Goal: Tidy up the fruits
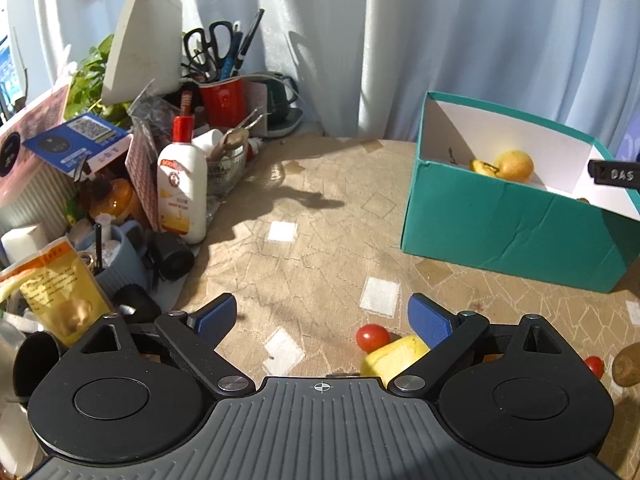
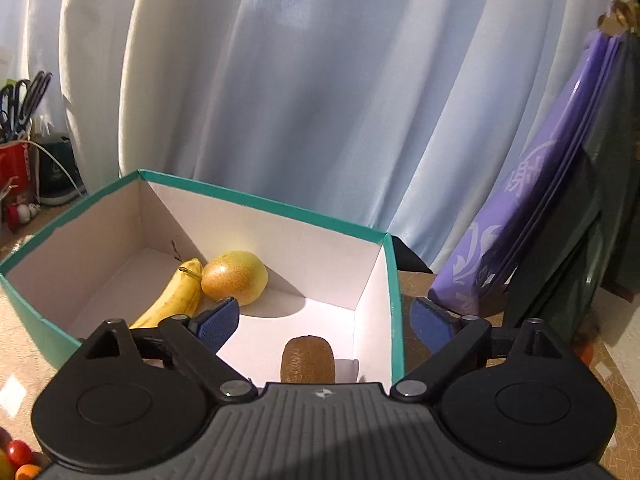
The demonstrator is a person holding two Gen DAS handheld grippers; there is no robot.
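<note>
The right wrist view alone shows the kiwi [image 2: 308, 360] on the box [image 2: 394, 280] floor, long axis pointing away, between the wide right gripper [image 2: 326, 322] pads, untouched. The banana [image 2: 172, 300] lies diagonally beside the pear [image 2: 235, 277]. The left gripper [image 1: 322, 320] gapes over the tabletop [image 1: 320, 220].

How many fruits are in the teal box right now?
3: a banana and a pear touching at the back left, and a kiwi near the front right. The gripper body may hide more.
</note>
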